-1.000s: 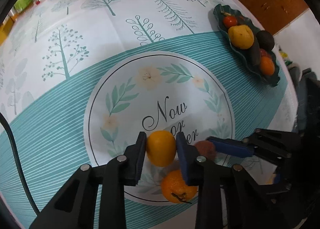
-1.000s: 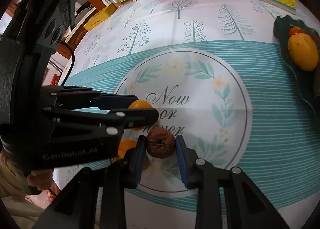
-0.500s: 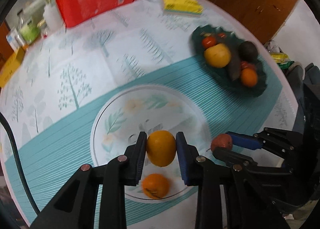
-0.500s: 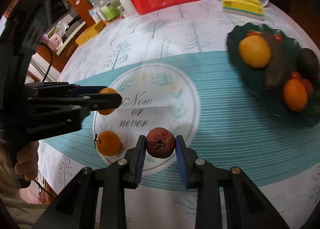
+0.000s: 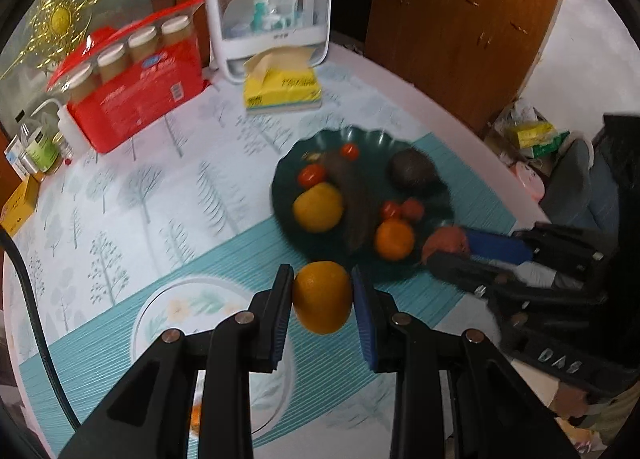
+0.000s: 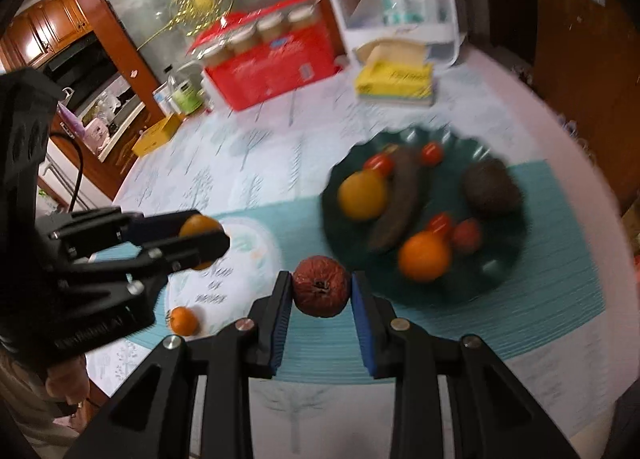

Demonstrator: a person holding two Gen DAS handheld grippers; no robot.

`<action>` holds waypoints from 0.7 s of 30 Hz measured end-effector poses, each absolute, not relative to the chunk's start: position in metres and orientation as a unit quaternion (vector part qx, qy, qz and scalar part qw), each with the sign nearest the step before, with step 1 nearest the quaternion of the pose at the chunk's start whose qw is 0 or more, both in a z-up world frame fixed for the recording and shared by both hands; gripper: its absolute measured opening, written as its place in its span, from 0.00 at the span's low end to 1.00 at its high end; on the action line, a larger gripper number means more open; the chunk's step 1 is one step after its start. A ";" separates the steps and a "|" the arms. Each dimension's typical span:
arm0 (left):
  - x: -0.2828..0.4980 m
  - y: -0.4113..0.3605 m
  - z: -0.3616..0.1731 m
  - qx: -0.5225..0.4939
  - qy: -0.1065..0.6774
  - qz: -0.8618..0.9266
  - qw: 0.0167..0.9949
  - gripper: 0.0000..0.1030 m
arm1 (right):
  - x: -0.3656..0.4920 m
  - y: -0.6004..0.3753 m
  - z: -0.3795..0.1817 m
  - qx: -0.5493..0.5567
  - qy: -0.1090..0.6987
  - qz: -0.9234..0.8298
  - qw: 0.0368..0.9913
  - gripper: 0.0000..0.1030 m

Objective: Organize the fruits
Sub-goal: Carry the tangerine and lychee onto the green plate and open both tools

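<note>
- Left wrist view: left hand-held gripper (image 5: 322, 299) pinches an orange (image 5: 322, 296) btwn both pads, held above the desk (image 5: 140, 195), just short of the dark green plate (image 5: 436, 275).
- Right wrist view: right hand-held gripper (image 6: 320, 293) pinches a wrinkled brown-red fruit (image 6: 321, 286), also airborne, near the plate's front rim.
- Plate already crowded: yellow fruit (image 5: 318, 207), small orange (image 5: 394, 239), dark long fruit, avocado-like one, cherry tomatoes. Free room mostly at front edge, judging by what shows.
- Risk 1: both grippers head for the same rim area, may knock each other & lose a fruit.
- Risk 2: round orange let go on sloped rim rolls off onto desk, or bumps tomatoes out.
- Risk 3: soft wrinkled fruit prob. squashes if squeezed harder.
- One more tangerine (image 6: 183, 321) sits on the desk near the printed circle, well apart from plate; not yet sorted.
</note>
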State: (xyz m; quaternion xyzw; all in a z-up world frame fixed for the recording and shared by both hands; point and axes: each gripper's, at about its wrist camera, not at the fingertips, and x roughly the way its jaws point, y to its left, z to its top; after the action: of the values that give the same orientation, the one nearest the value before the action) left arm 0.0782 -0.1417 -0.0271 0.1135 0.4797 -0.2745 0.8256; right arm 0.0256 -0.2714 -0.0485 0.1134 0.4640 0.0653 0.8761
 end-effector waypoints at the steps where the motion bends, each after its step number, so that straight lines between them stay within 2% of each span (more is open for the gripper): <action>1: 0.079 -0.148 -0.026 0.110 0.479 -0.273 0.827 0.27 | 0.029 -0.282 -0.041 0.109 0.461 0.064 0.878 0.29; 10: 0.100 -0.195 -0.037 0.063 0.489 -0.225 0.840 0.27 | 0.075 -0.353 -0.003 0.088 0.442 0.071 0.890 0.29; 21: 0.113 -0.218 -0.086 0.034 0.531 -0.169 0.829 0.27 | 0.131 -0.382 -0.032 0.081 0.467 0.092 0.876 0.29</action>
State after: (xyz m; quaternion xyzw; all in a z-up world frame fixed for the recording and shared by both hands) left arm 0.1134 -0.2175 -0.0865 0.0335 0.5314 -0.1687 0.8294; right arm 0.1314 -0.3819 -0.0320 0.0810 0.4666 0.0923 0.8759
